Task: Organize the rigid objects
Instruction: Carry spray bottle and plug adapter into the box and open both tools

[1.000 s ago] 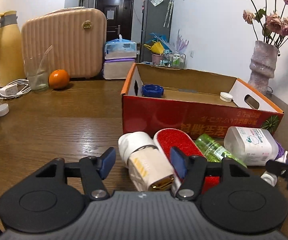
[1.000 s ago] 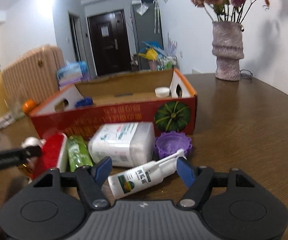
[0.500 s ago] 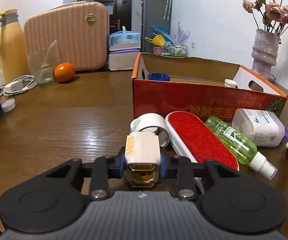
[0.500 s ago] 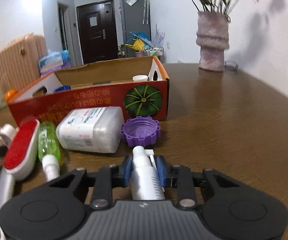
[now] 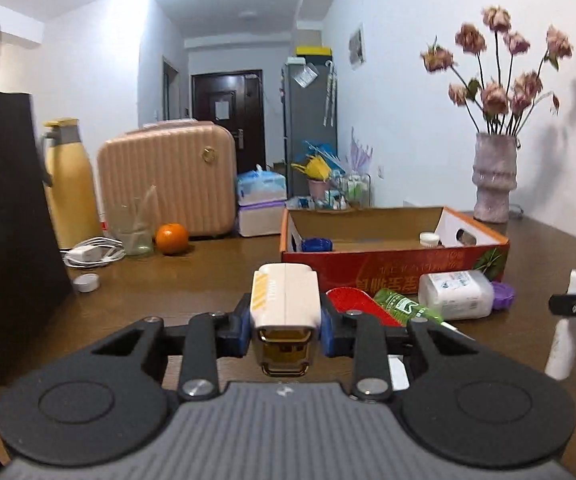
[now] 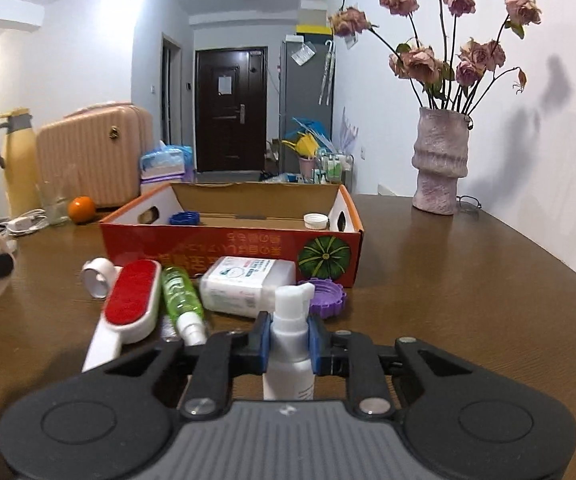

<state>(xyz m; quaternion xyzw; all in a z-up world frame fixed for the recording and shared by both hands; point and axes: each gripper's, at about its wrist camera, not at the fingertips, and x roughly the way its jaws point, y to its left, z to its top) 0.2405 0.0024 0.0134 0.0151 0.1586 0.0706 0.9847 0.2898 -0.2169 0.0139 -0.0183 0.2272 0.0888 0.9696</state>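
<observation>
The box (image 6: 327,254) holds only a blue cap (image 6: 184,218) at 10 o'clock and a white cap (image 6: 315,221) at 2. The left gripper (image 5: 286,322) is clamped on a beige plug (image 5: 285,300). The right gripper (image 6: 289,340), jaws closing, grips a white spray bottle (image 6: 289,344). At the box's 6 o'clock wait a brush (image 6: 132,304), green bottle (image 6: 180,296), jar (image 6: 244,284), purple lid (image 6: 325,298) and tape roll (image 6: 98,276). Most sorting is left, I judge.
</observation>
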